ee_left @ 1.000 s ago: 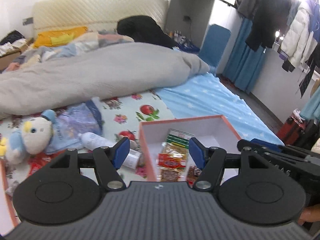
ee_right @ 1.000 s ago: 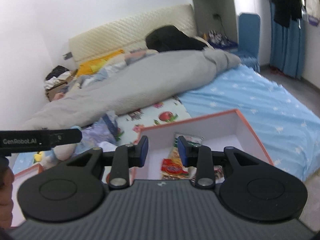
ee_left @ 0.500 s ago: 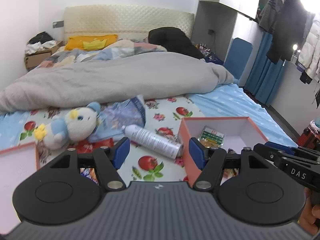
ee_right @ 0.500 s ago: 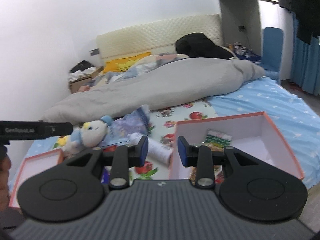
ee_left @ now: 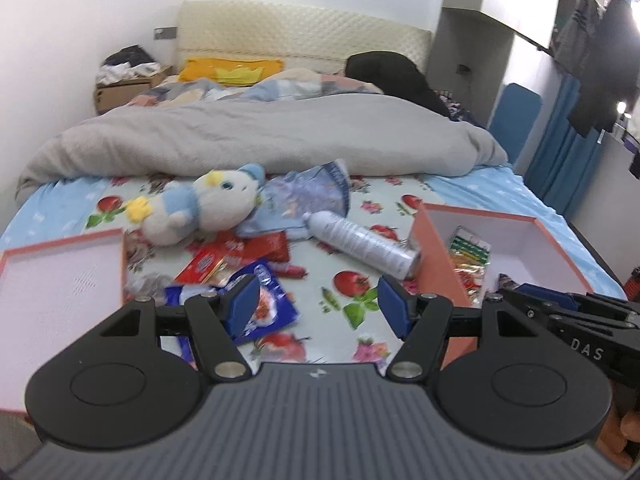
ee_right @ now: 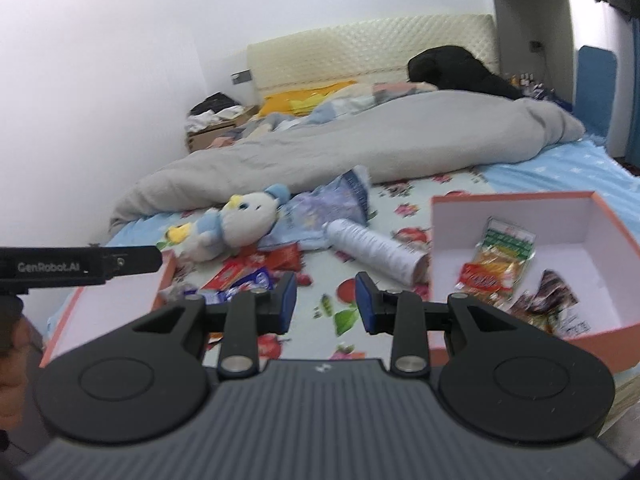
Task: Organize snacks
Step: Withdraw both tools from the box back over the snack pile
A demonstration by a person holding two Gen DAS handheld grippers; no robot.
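Snacks lie in two places on your bed: a loose heap of packets on the fruit-print sheet [ee_left: 320, 280], and a few already inside the orange box [ee_right: 608, 216] on the right. In the heap, a blue packet [ee_left: 264, 308] lies nearest you, with red packets [ee_left: 240, 254] just behind it, touching. Inside the box, a green-and-yellow packet [ee_right: 506, 246] lies overlapped by a red-and-yellow one [ee_right: 490, 274], with a dark packet [ee_right: 554, 288] near the front wall.

Your left gripper [ee_left: 316, 306] hangs over the sheet with its jaws standing well apart and nothing between them; the blue packet shows just beyond its left pad. Your right gripper [ee_right: 326, 302] has its jaws parted more narrowly, also empty, over the sheet between the heap and the box.

A white spray bottle [ee_left: 360, 246] lies on its side, its end against the box's left wall. Behind the heap rest a plush toy [ee_left: 204, 208] and a pale blue plastic bag [ee_left: 304, 196]. The box's lid [ee_left: 60, 280] sits open side up on the left, and a grey duvet [ee_left: 280, 136] lies across the bed beyond.
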